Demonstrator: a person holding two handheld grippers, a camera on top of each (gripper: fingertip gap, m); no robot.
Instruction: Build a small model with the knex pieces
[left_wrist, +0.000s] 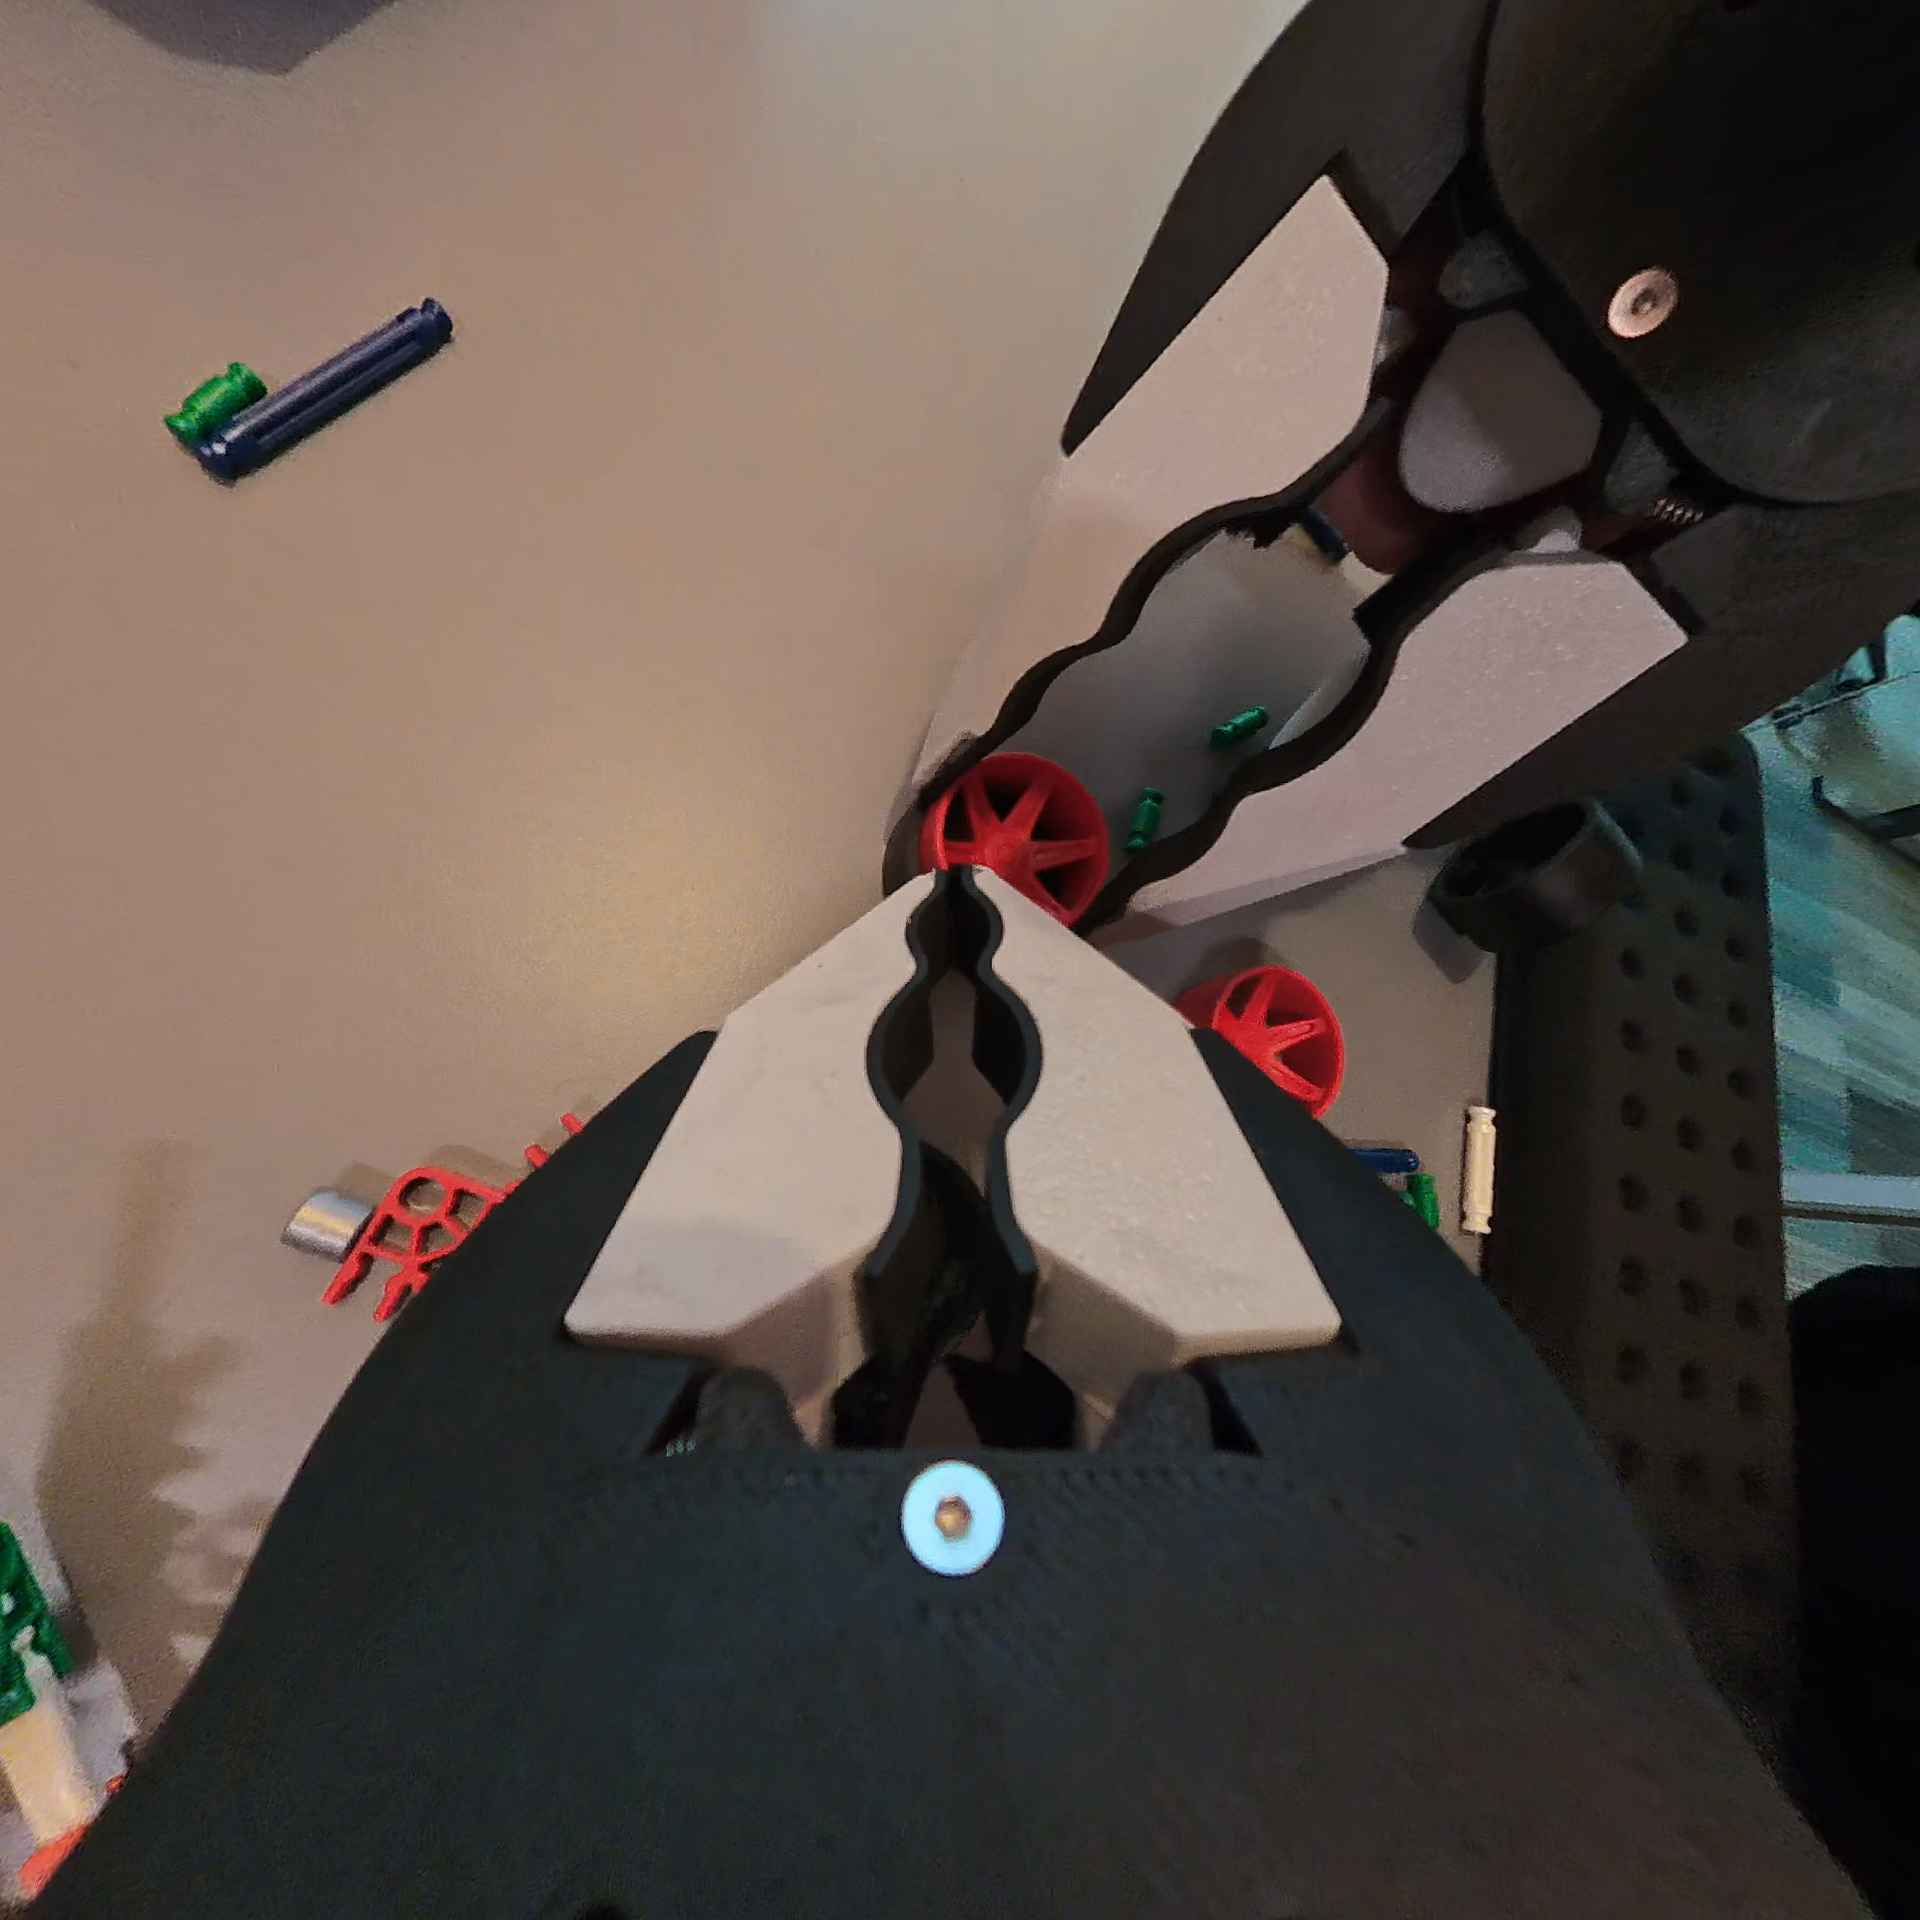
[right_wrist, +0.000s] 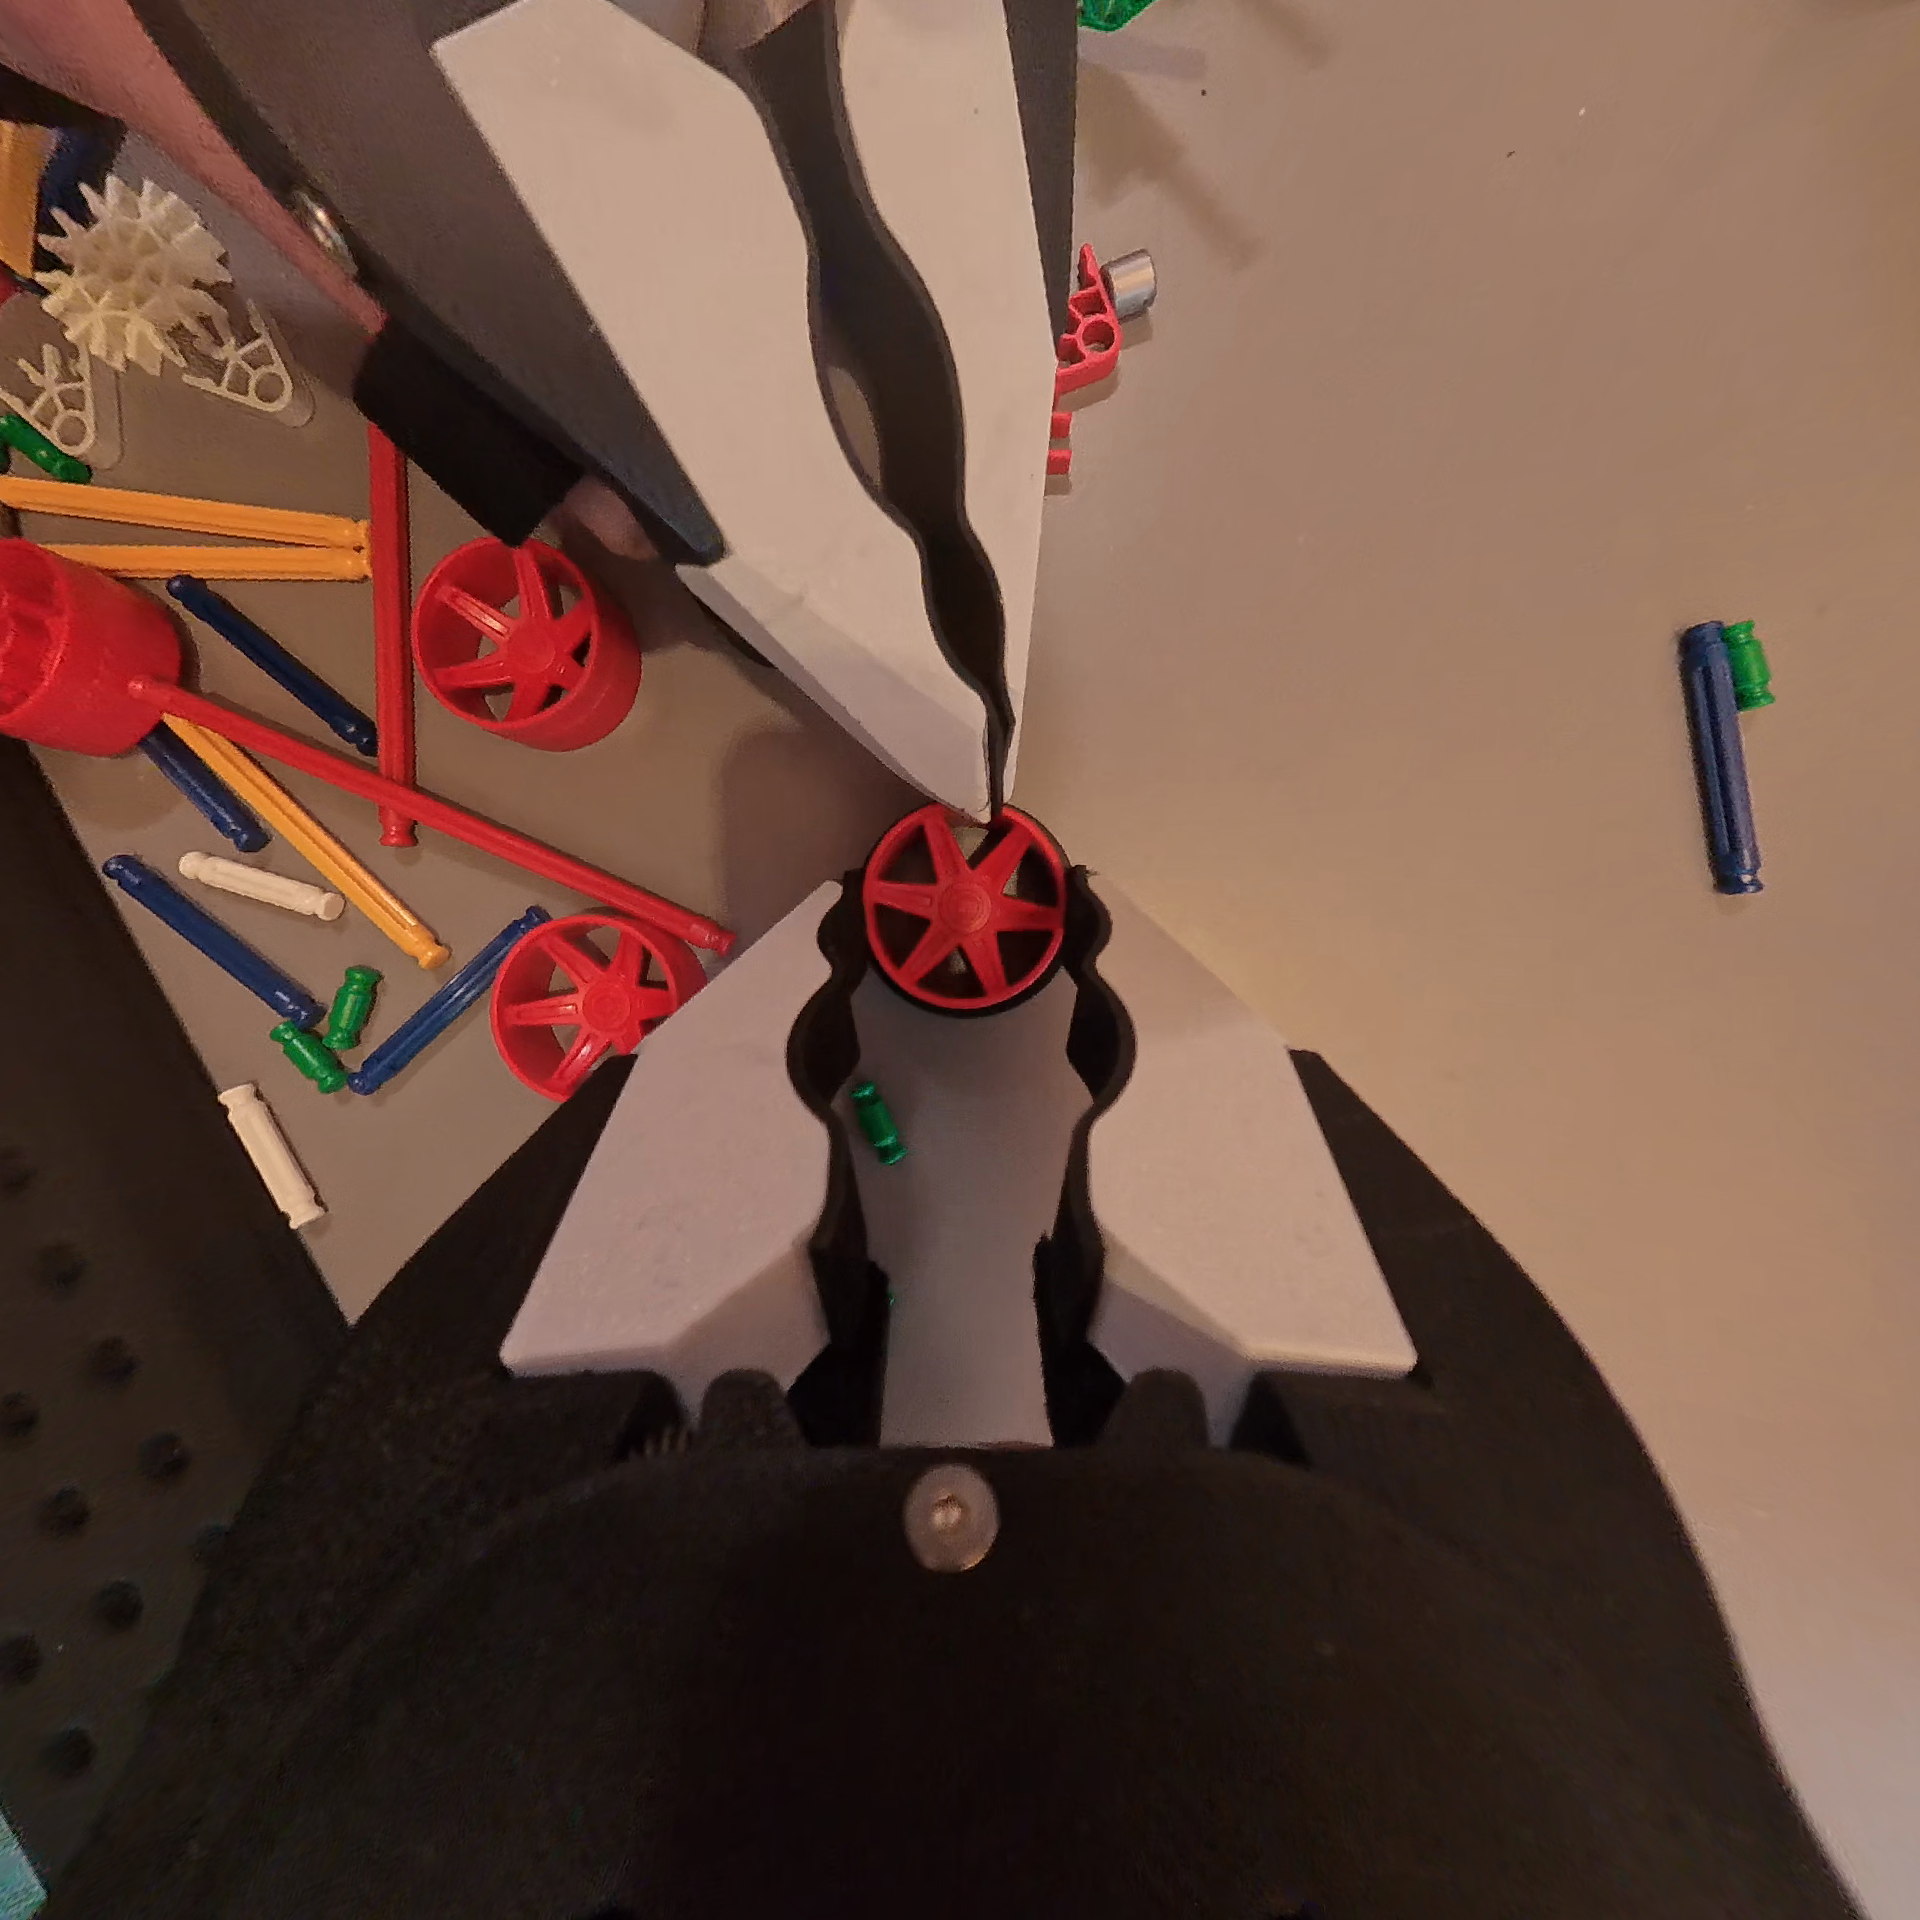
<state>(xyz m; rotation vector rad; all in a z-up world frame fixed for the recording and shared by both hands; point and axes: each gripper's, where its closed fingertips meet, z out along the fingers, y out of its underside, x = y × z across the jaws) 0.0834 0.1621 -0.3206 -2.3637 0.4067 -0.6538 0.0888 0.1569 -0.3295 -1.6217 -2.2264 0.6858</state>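
My right gripper (right_wrist: 966, 920) is shut on a red spoked wheel (right_wrist: 966, 904) with a dark ring around it, held between its fingertips just above the beige table (right_wrist: 1455, 520). My left gripper (left_wrist: 956, 878) is shut, and its tips touch the wheel's (left_wrist: 1039, 821) rim. I cannot tell whether they pinch it. In the right wrist view the left gripper (right_wrist: 992, 805) comes down from the top. In the left wrist view the right gripper (left_wrist: 1003, 857) reaches in from the upper right. A small green piece (right_wrist: 878, 1122) lies on the table under the right fingers.
Two more red wheels (right_wrist: 525, 644) (right_wrist: 592, 1003) lie among several blue, yellow, red and white rods (right_wrist: 291, 831). A blue rod with a green piece (right_wrist: 1725, 758) lies apart. There is also a red connector with a silver cylinder (right_wrist: 1091, 343), a black tyre (left_wrist: 1538, 873) and a black perforated mat (left_wrist: 1662, 1143). The grippers are tip to tip, or close to it. It is some 5 cm from my right tips to the small green piece (right_wrist: 878, 1122). It is also in sight in the left wrist view (left_wrist: 1143, 820).
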